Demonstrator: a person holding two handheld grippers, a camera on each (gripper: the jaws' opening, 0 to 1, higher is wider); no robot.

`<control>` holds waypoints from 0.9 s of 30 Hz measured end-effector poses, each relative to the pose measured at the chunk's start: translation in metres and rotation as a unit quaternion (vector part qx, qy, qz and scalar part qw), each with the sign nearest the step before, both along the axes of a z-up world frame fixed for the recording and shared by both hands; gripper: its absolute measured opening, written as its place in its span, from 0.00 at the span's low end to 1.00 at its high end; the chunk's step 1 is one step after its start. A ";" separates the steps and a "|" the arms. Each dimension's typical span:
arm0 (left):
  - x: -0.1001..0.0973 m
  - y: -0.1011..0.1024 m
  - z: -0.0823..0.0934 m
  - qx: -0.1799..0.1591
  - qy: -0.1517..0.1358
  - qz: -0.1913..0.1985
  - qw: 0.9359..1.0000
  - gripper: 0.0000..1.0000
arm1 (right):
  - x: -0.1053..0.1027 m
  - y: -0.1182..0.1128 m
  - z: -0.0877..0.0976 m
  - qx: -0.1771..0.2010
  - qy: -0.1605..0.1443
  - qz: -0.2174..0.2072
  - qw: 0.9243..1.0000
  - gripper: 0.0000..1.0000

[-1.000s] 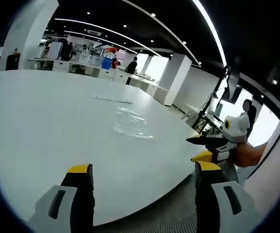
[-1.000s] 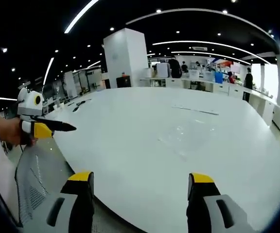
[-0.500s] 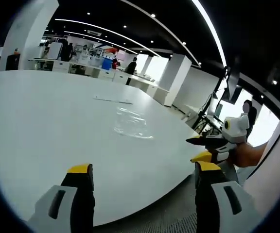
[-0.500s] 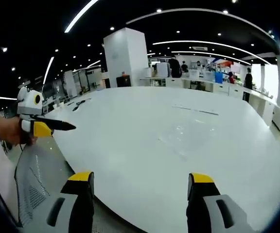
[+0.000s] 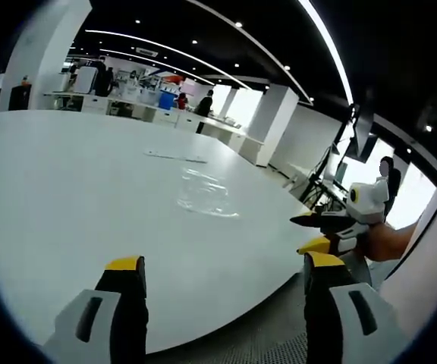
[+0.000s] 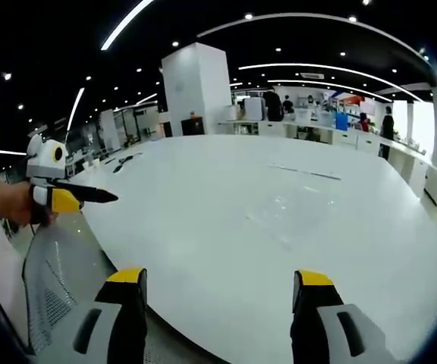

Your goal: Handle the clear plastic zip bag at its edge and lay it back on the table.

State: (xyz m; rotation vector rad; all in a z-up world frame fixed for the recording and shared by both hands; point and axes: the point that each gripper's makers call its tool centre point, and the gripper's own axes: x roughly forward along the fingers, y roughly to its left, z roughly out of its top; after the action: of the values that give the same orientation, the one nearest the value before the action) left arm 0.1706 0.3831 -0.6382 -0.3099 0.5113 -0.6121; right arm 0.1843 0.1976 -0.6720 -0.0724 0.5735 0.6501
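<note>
a clear zip bag (image 5: pixel 207 195) lies flat on the white table (image 5: pixel 67 182), at 12 o'clock from both grippers. left gripper (image 5: pixel 217 267) and right gripper (image 6: pixel 218 277) fingers are spread, holding nothing. thin, limp and likely slippery, the bag is best pinched at its near edge.

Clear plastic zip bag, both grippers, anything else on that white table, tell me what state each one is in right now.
Clear plastic zip bag: lying flat on the white table, untouched.
Left gripper: open, holding nothing, at the table's near edge.
Right gripper: open, holding nothing, at the table's near edge.
Thin flat strip: lying beyond the bag.
</note>
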 end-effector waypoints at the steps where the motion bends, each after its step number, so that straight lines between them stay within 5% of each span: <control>1: 0.000 0.000 0.000 0.000 0.000 0.000 1.000 0.84 | 0.000 0.000 0.000 0.000 0.000 0.000 1.000 0.78; 27: 0.001 0.005 -0.003 0.004 -0.003 -0.002 1.000 0.84 | 0.001 -0.002 0.000 -0.001 0.000 -0.002 1.000 0.78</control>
State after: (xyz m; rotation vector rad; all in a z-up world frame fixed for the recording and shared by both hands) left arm 0.1719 0.3882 -0.6411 -0.3007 0.5089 -0.6138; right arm 0.1854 0.1958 -0.6722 -0.0732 0.5745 0.6462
